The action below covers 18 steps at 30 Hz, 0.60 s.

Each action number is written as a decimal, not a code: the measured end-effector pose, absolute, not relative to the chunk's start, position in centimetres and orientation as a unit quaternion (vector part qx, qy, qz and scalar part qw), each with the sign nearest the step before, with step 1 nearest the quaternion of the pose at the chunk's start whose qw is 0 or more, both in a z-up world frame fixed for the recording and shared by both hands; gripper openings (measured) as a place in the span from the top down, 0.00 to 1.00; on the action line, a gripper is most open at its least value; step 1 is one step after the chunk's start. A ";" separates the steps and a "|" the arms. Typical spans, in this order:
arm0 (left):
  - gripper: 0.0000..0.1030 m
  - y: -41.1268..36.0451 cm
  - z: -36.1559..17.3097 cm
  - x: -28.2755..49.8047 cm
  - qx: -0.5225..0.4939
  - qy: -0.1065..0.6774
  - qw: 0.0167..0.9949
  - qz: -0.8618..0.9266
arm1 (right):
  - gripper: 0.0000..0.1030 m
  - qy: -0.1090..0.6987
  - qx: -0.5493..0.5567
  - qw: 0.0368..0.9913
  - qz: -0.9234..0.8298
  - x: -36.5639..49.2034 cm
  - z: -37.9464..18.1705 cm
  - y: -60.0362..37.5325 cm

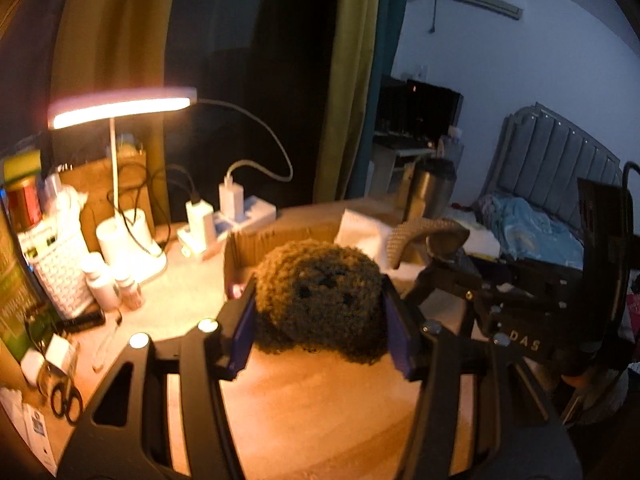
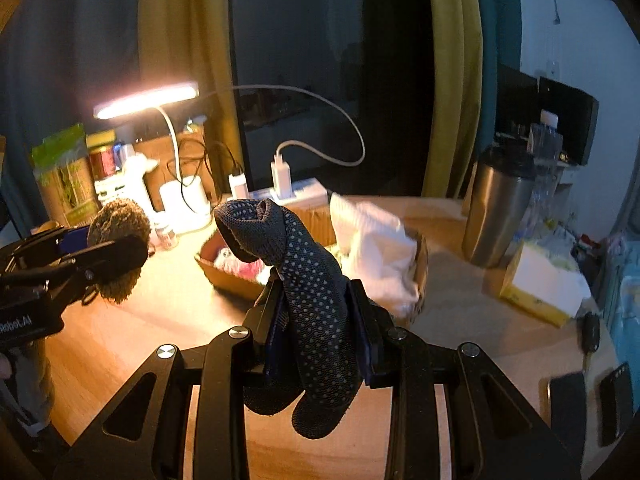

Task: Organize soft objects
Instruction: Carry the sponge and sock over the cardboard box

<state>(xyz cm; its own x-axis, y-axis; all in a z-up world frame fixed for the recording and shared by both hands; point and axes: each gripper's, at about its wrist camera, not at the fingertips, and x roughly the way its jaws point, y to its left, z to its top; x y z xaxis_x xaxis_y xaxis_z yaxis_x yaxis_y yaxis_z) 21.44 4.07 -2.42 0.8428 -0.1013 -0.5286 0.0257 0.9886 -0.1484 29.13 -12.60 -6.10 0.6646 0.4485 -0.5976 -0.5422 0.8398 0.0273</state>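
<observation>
In the left wrist view a brown fuzzy plush ball (image 1: 318, 296) with a stitched face is squeezed between the blue pads of my left gripper (image 1: 319, 322), above the wooden desk. Behind it stands an open cardboard box (image 1: 256, 240) with a white cloth (image 1: 360, 228) in it. My right gripper (image 2: 318, 314) is shut on a dark blue dotted sock or glove (image 2: 316, 332), which hangs over its jaws. In the right wrist view the left gripper (image 2: 100, 256) holds the plush ball (image 2: 120, 220) left of the box (image 2: 228, 276). The right gripper (image 1: 440, 264) shows beside the box with the dotted piece (image 1: 420, 232).
A lit desk lamp (image 1: 120, 106) and a power strip (image 1: 248, 212) with chargers and cables stand behind the box. A white basket (image 1: 60, 264), small bottles and scissors (image 1: 68, 404) crowd the left edge. A steel tumbler (image 2: 496, 208), a yellow tissue box (image 2: 540, 284) and phones (image 2: 616, 400) sit right.
</observation>
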 end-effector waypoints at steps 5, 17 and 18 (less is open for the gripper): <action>0.46 4.9 -0.3 22.3 -0.067 0.256 0.964 -0.030 | 0.69 0.288 -0.084 0.913 0.278 30.1 -4.3 -11.8; 0.46 7.4 0.7 26.3 -0.078 0.253 0.964 -0.033 | 0.69 0.280 -0.098 0.910 0.290 33.7 -3.2 -8.7; 0.46 7.6 0.7 26.8 -0.079 0.253 0.964 -0.033 | 0.69 0.279 -0.098 0.910 0.291 34.0 -3.1 -8.4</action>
<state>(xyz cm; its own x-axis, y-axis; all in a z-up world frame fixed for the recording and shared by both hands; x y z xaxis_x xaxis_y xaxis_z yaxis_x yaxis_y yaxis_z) 26.79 7.59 0.70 0.8701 -0.1044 -0.4816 0.0247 0.9853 -0.1689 34.01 -8.44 -3.12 0.6746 0.4749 -0.5652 -0.5848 0.8110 -0.0165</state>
